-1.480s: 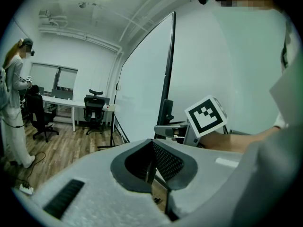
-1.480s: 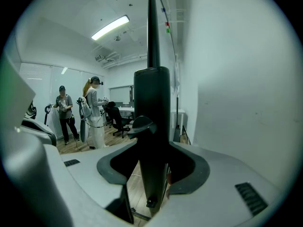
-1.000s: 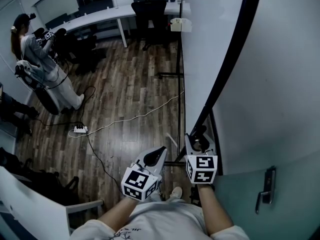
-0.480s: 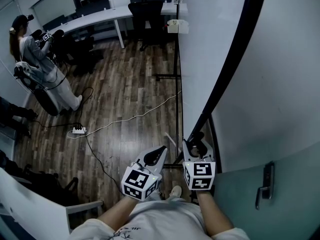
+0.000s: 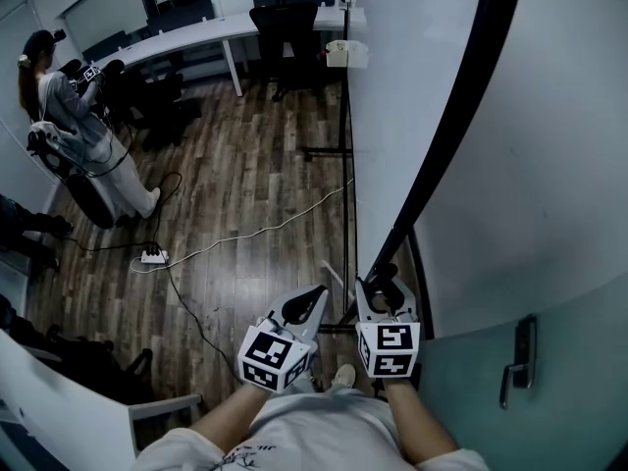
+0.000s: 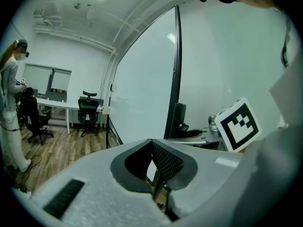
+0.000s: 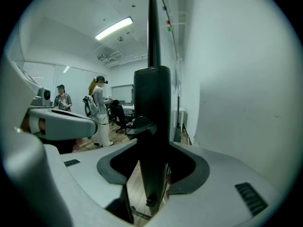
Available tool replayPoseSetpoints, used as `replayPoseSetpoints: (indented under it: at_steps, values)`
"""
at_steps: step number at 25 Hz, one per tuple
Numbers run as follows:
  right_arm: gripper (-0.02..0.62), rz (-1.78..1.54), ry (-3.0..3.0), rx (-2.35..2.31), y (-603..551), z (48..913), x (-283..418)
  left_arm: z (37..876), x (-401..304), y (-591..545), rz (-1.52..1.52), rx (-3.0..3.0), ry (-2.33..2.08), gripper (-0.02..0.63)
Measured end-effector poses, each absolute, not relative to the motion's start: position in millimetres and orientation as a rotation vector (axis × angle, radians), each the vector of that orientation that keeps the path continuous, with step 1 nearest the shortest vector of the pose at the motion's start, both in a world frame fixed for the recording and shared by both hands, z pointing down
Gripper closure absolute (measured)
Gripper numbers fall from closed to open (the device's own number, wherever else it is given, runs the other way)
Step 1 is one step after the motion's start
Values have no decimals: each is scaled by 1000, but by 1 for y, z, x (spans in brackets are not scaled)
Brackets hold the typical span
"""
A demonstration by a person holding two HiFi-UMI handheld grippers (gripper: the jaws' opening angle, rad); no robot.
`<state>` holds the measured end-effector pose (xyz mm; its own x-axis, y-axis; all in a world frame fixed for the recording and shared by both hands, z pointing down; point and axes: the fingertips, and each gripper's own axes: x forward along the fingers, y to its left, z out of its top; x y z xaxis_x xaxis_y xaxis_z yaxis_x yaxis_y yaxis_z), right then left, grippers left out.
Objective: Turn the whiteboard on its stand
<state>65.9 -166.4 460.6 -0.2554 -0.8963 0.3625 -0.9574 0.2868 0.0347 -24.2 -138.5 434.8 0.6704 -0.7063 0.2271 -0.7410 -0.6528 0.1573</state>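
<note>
The whiteboard stands edge-on ahead of me, its black frame running down to my right gripper. In the right gripper view that gripper is shut on the black frame post, which fills the gap between the jaws. My left gripper hangs just left of it, apart from the board. In the left gripper view the left gripper is shut with nothing in it, and the white board and its frame rise beyond.
A person stands at the far left by a long desk with black chairs. A power strip and white cable lie on the wood floor. The stand's foot reaches left. A door with a handle is at right.
My right gripper has drawn slightly back toward me with the frame still in it, and the board's lower edge has shifted a little left. The left gripper has stayed put.
</note>
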Motion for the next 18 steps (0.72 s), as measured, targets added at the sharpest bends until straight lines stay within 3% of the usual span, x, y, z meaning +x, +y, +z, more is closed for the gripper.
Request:
replayPoseSetpoints:
  at_steps: [18]
  values:
    - [405,289,-2244,1730,-142,460,71,436,-20,-133,215,2649,-1156,596]
